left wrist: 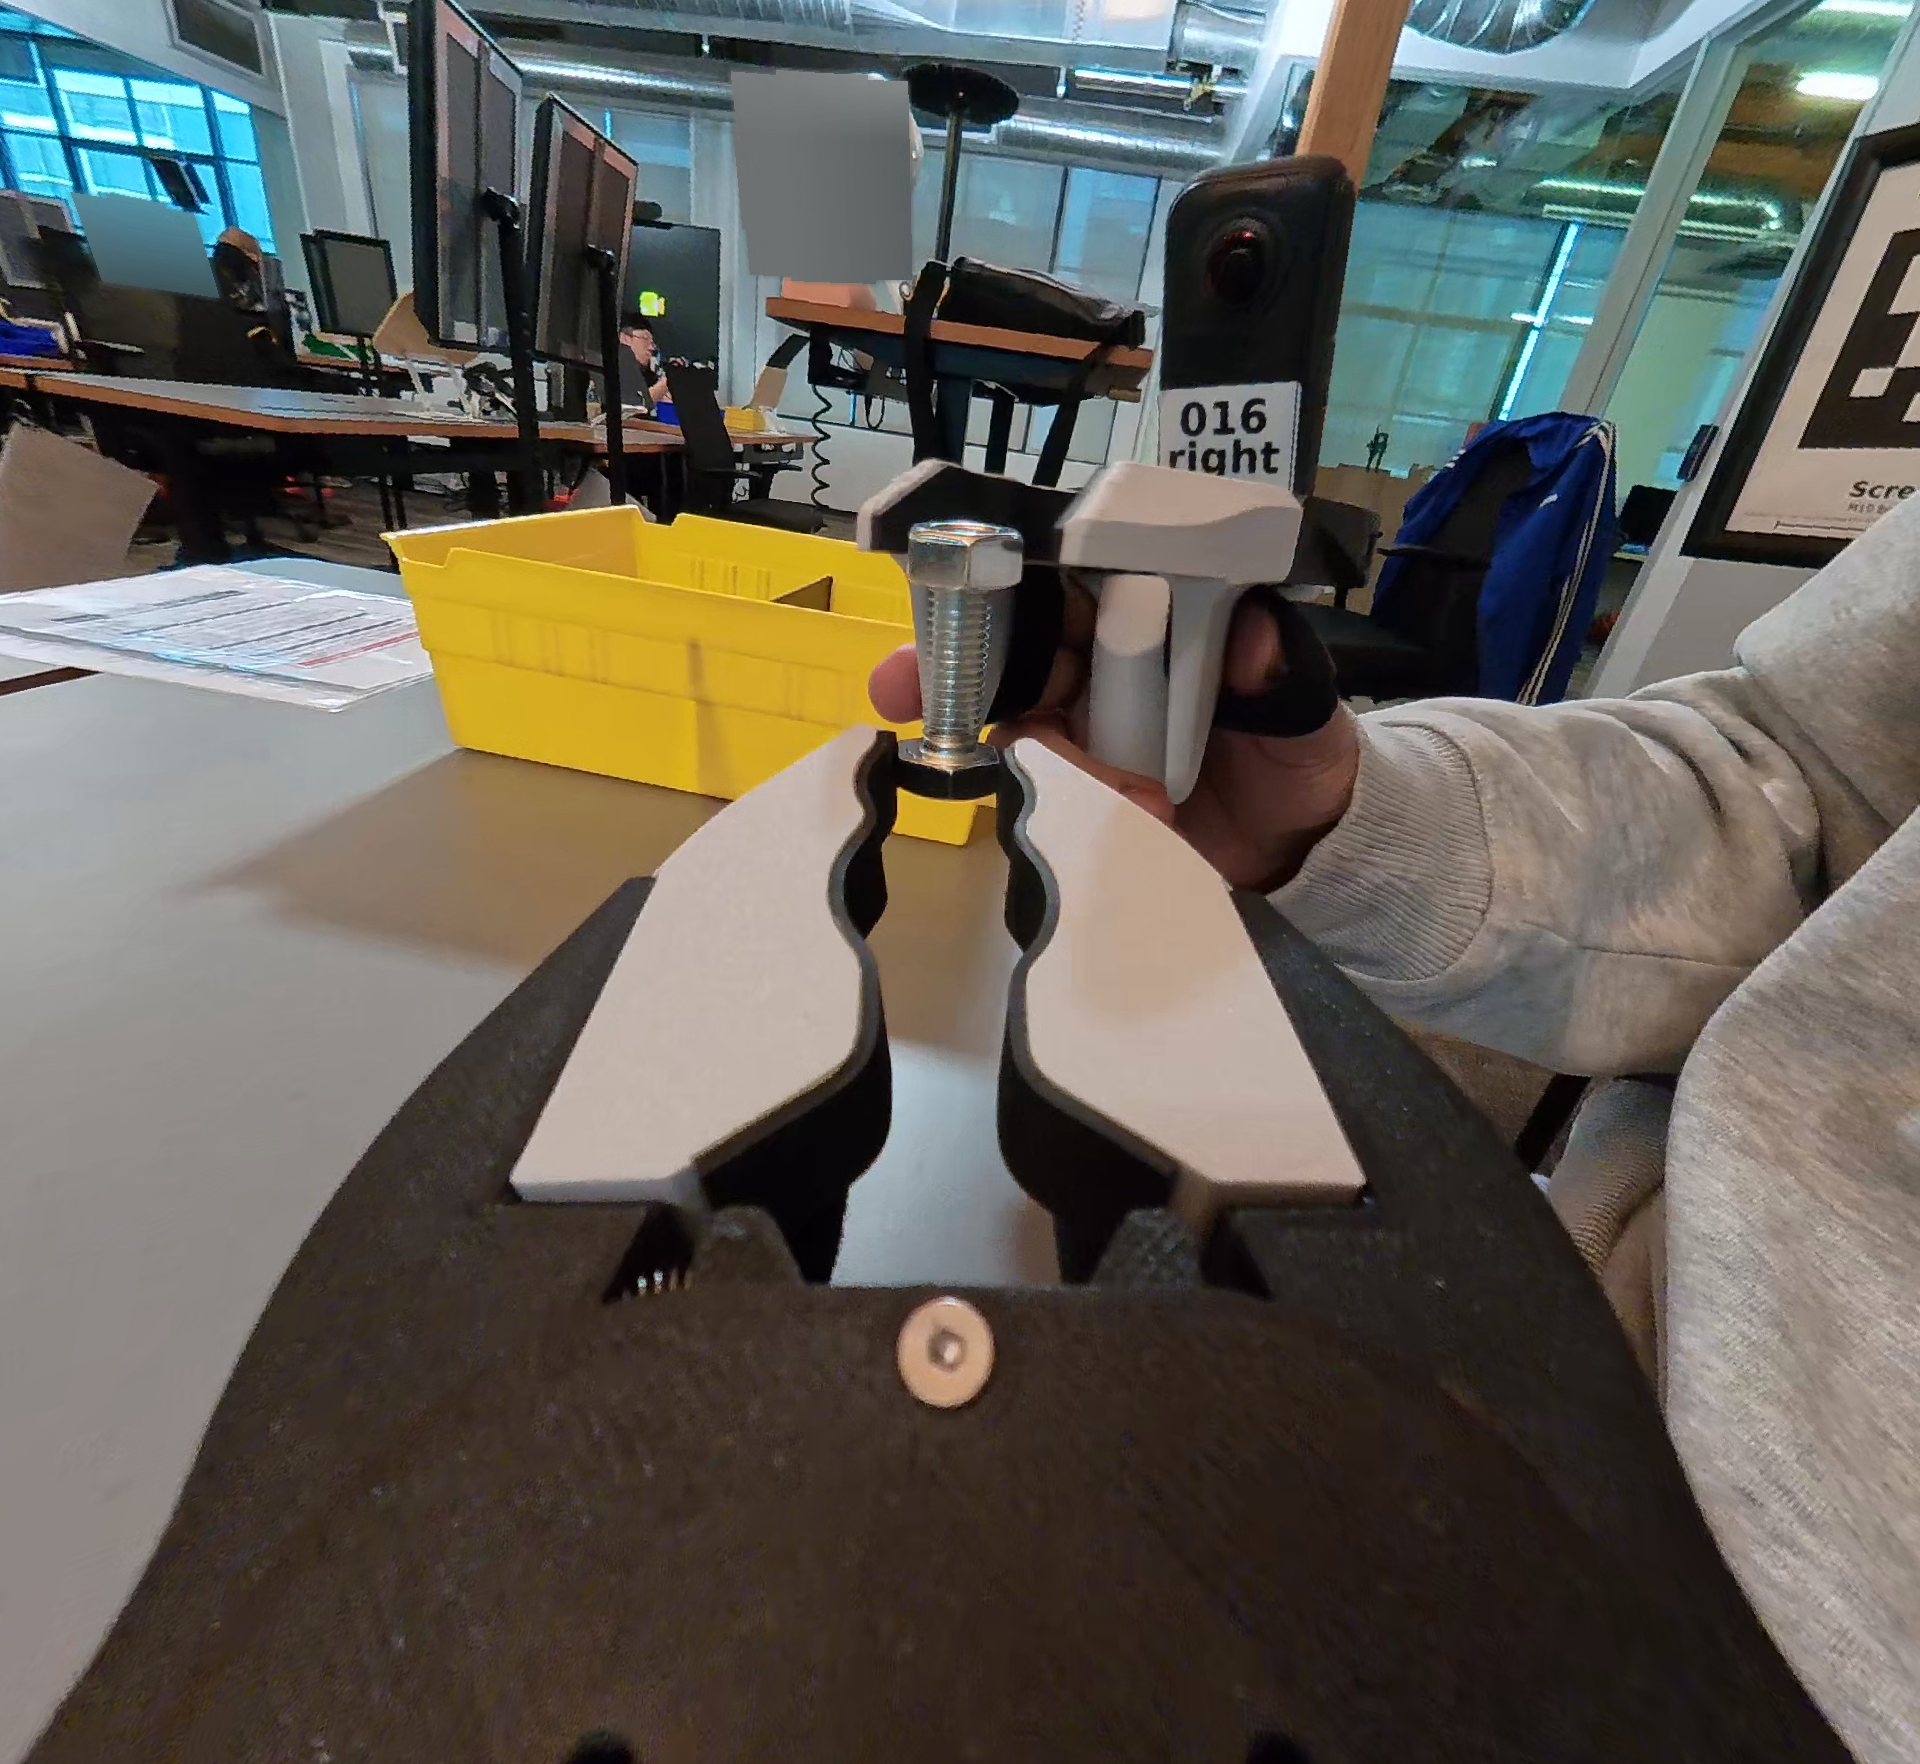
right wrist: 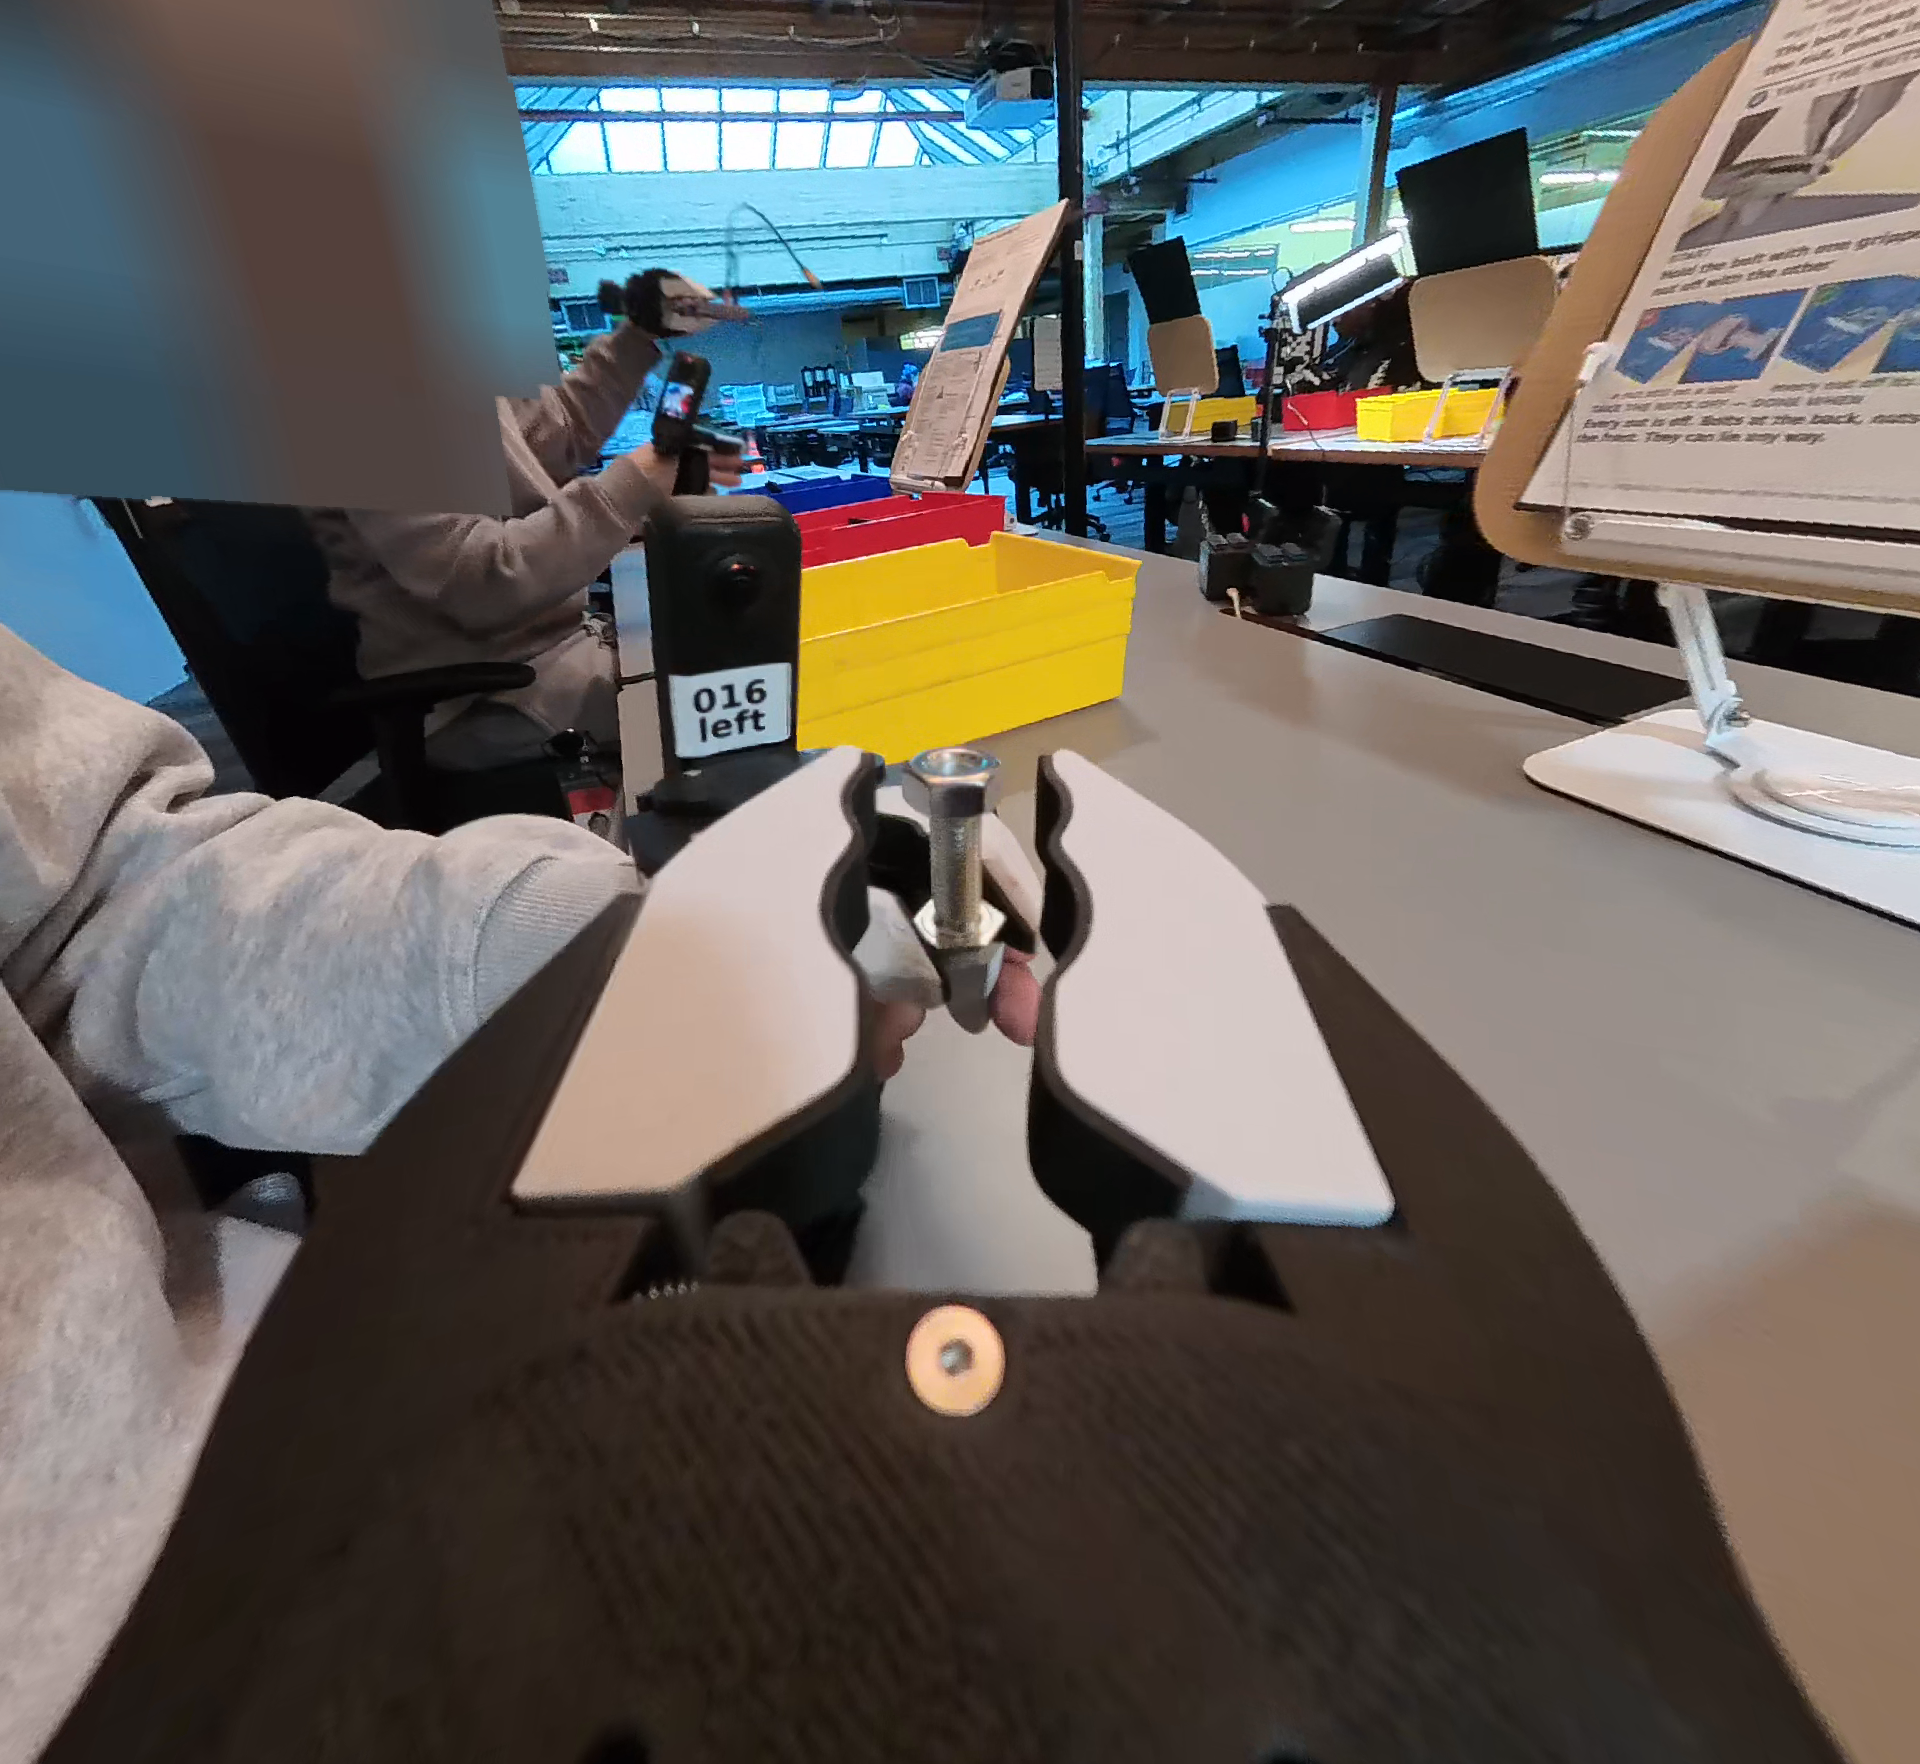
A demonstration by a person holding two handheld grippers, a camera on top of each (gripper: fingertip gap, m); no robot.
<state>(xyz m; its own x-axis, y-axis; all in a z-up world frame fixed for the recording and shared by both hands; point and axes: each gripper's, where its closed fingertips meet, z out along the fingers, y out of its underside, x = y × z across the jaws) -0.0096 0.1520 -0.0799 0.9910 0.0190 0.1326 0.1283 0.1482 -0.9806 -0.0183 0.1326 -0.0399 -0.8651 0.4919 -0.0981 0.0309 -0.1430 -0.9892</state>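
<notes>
Where the left wrist view looks along its fingers, the left gripper is nearly closed, its two tips pinching a hex nut from either side. The nut sits at the lower end of a silver bolt that stands upright in the air above the desk, head uppermost. At the head is the right gripper, held by a hand in a grey sleeve. Behind the bolt a yellow bin rests on the desk, and a printed sheet lies toward the far left edge.

From the right wrist view, the right gripper is part open, its tips on either side of the bolt head with a sliver of gap showing on each side. Whether they press on it I cannot tell. Lower down, the nut is clamped in the tips of the left gripper, which point toward this camera. Beyond are the yellow bin and a red bin behind it, both near the desk's far left edge. A stand with an instruction sheet is at the right edge.
</notes>
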